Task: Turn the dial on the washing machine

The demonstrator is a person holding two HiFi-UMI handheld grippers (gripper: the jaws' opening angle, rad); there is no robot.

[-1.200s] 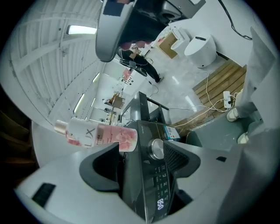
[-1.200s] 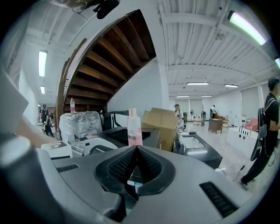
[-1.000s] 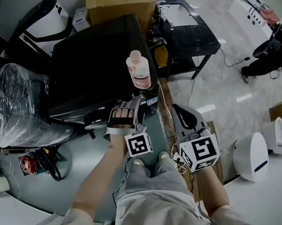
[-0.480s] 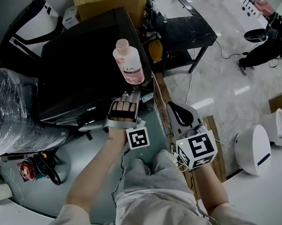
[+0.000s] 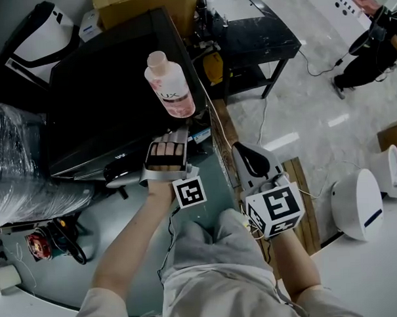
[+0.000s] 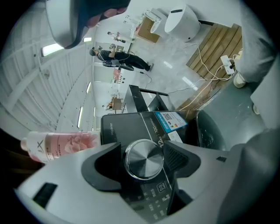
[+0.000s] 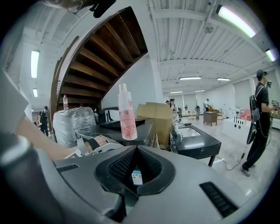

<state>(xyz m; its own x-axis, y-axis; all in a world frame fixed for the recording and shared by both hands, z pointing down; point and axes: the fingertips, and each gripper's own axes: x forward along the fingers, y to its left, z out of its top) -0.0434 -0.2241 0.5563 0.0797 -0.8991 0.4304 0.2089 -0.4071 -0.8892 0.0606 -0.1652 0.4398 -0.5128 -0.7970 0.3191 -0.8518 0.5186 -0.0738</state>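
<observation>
Nearest to us, our right tool [image 7: 136, 167] hangs low beside our knee with its jaws pressed together and nothing pinched between them. Level with it on its left side is our left tool [image 5: 177, 134], reaching forward against the front edge of the washing machine [image 5: 104, 106]. Its jaws are spread, and the round silver dial [image 6: 144, 159] sits squarely between them, on the machine's dark control panel. A jaw stands close on either side of the dial, with only a thin gap showing; we cannot tell whether either pad touches it.

Just beyond the left tool's tips, a blue and white sticker [image 6: 170, 121] lies on the machine's front corner. Ahead of the tool, a pink bottle [image 5: 170, 87] stands upright on the black lid. Farther ahead, past the machine, is a cardboard box [image 5: 146, 6], and off to the tool's right stands a black counter [image 5: 252, 27] on the pale floor.
</observation>
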